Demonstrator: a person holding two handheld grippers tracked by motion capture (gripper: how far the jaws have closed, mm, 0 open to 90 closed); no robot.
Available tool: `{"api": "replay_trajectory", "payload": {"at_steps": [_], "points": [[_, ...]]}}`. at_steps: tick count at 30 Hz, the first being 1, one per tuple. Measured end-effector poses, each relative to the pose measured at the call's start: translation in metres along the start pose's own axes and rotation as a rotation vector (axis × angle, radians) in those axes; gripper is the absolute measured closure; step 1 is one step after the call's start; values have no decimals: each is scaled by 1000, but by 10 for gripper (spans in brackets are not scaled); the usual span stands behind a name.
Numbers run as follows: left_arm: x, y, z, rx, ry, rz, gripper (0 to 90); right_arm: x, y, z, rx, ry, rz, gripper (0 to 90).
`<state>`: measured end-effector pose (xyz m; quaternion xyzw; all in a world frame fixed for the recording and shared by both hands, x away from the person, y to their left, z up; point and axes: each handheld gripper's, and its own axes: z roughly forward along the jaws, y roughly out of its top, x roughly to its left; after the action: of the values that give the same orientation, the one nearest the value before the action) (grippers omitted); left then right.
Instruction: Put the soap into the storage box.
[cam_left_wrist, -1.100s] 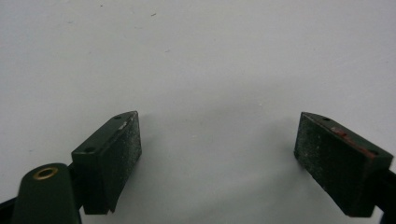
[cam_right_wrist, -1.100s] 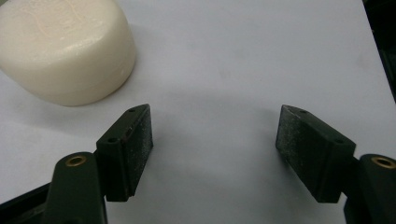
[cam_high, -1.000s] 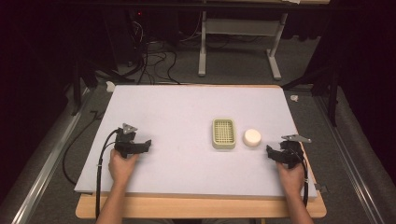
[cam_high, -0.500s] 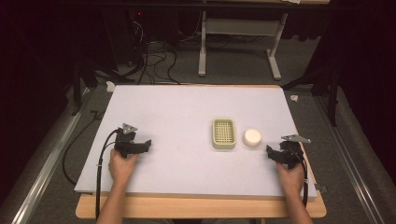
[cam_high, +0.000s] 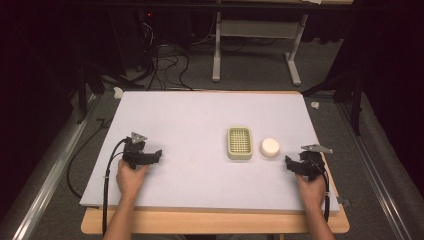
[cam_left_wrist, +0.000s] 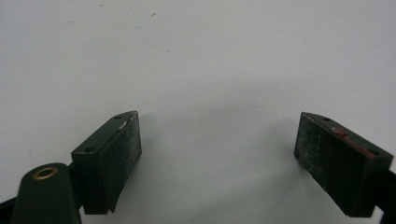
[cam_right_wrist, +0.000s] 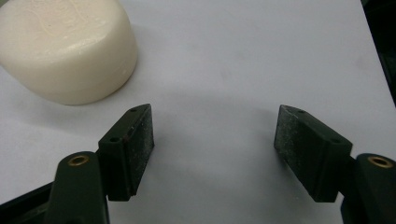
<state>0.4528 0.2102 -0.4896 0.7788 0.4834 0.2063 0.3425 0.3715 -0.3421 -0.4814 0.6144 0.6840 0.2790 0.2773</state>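
A round cream soap bar (cam_high: 270, 147) lies on the white table surface (cam_high: 200, 115), just right of a pale green slotted soap dish (cam_high: 239, 142). In the high view my right gripper (cam_high: 288, 164) rests on the table right of the soap and points left toward it. In the right gripper view its jaws (cam_right_wrist: 215, 149) stand apart with only bare table between them, and the soap (cam_right_wrist: 65, 51) sits ahead at the upper left. My left gripper (cam_high: 158, 154) rests at the table's left and points right. Its jaws (cam_left_wrist: 217, 154) stand wide apart over bare surface.
The wooden front edge of the table (cam_high: 215, 222) runs below both hands. A small white object (cam_high: 118, 92) sits off the far left corner. Cables and a desk frame (cam_high: 255, 45) stand on the floor beyond the table.
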Motion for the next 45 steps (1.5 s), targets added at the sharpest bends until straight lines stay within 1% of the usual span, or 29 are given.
{"api": "replay_trajectory", "payload": {"at_steps": [8, 10, 11, 16, 20, 22, 23, 25, 29, 39, 43, 45], "points": [[0, 0, 0, 0, 0, 0, 153, 0, 0, 0, 0, 3, 4, 291], [0, 0, 0, 0, 0, 0, 153, -1, 0, 0, 0, 7, 5, 287], [0, 0, 0, 0, 0, 0, 152, -1, 0, 0, 3, 16, 3, 278], [0, 0, 0, 0, 0, 0, 153, 0, 1, 0, 6, 15, 2, 272], [0, 0, 0, 0, 0, 0, 153, 0, 1, -2, -6, 28, -9, 263], [0, 0, 0, 0, 1, 1, 153, 1, 0, -4, -14, 38, -3, 258], [0, 0, 0, 0, 1, 1, 153, 2, 0, -5, -20, 46, 0, 257], [0, 0, 0, 0, 1, 1, 153, 3, 0, -7, -29, 57, -9, 253], [0, 0, 0, 0, 2, 1, 153, 7, -1, -9, -33, 71, -22, 248], [0, 0, 0, 0, 1, 1, 153, 16, -1, -13, -47, 96, -39, 230], [0, 0, 0, 0, 1, 0, 153, 22, 1, -14, -49, 109, -56, 218], [0, 0, 0, 0, 0, 1, 153, 25, 2, -14, -53, 113, -58, 214]]}}
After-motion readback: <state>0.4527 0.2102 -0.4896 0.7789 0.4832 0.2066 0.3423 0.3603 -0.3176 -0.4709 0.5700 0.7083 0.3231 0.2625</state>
